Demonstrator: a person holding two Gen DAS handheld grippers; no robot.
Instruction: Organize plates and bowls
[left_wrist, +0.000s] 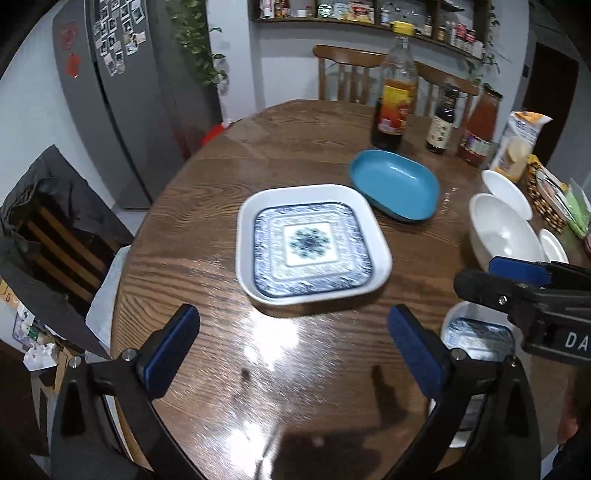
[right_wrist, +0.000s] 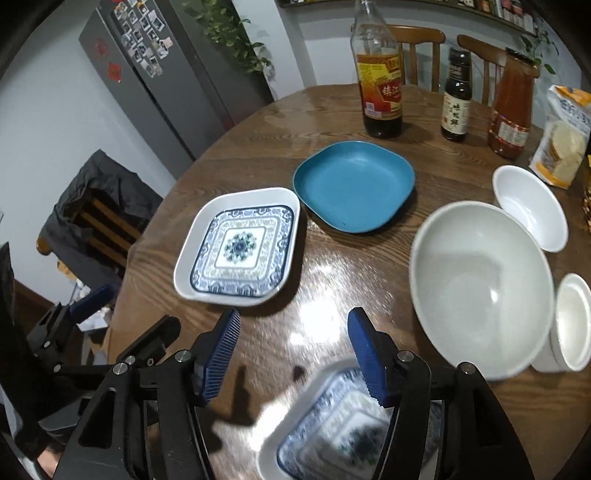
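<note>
Both tools spread, pinching nothing: left gripper (left_wrist: 291, 345) widest, right gripper (right_wrist: 293, 356) partly. Straight ahead of left gripper on wooden table (left_wrist: 207, 177) sits patterned square plate (left_wrist: 313, 244); second patterned plate (right_wrist: 332, 435) beneath right gripper, nearer. Blue dish (right_wrist: 354, 186) beyond. Vinegar bottle (right_wrist: 380, 81) bears Chinese label; "DA" on gripper body.

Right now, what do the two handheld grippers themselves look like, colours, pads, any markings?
Both are black frames with silver screw heads at the pivots. The left gripper carries blue pads on its two fingers; the right gripper has matching blue pads, visibly ribbed. From the left wrist view, the right gripper's black body shows white letters, "DA", cut off at the edge. No cables or sleeves visible.
</note>
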